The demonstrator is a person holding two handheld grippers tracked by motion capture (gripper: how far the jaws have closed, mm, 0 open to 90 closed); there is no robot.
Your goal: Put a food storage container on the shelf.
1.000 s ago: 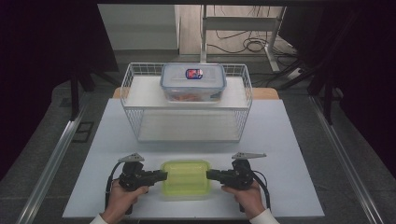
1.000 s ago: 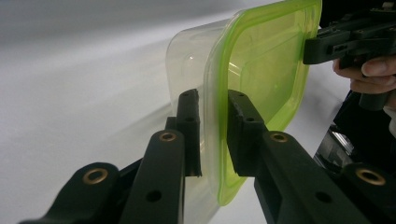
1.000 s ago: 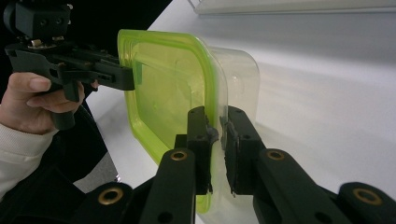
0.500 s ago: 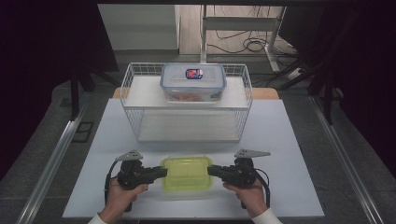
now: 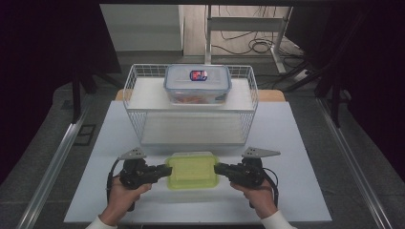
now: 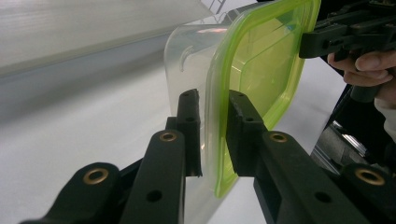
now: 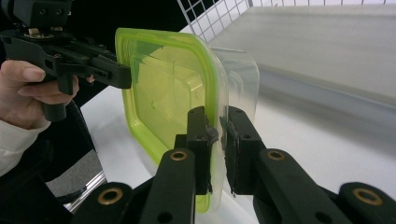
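A clear food box with a lime-green lid [image 5: 192, 170] hangs level between my two grippers, near the front of the white tabletop [image 5: 296, 143]. My left gripper [image 5: 165, 171] is shut on its left rim and my right gripper [image 5: 218, 168] on its right rim. In the left gripper view my left gripper [image 6: 212, 126] pinches the green lid's edge [image 6: 261, 60], and the other gripper [image 6: 322, 39] grips the far side. In the right gripper view my right gripper [image 7: 216, 140] clamps the lid's rim [image 7: 163, 93], and the left gripper [image 7: 112, 72] holds the opposite edge.
A white wire rack [image 5: 138, 114] with a shelf stands behind the box at mid-table. On its top shelf sits a clear box with a blue-rimmed lid [image 5: 197, 84] and reddish contents. Metal rails run along both sides of the table.
Both grippers have risen together with the green-lidded box, which now sits a little higher in the high view. Both grips are unchanged.
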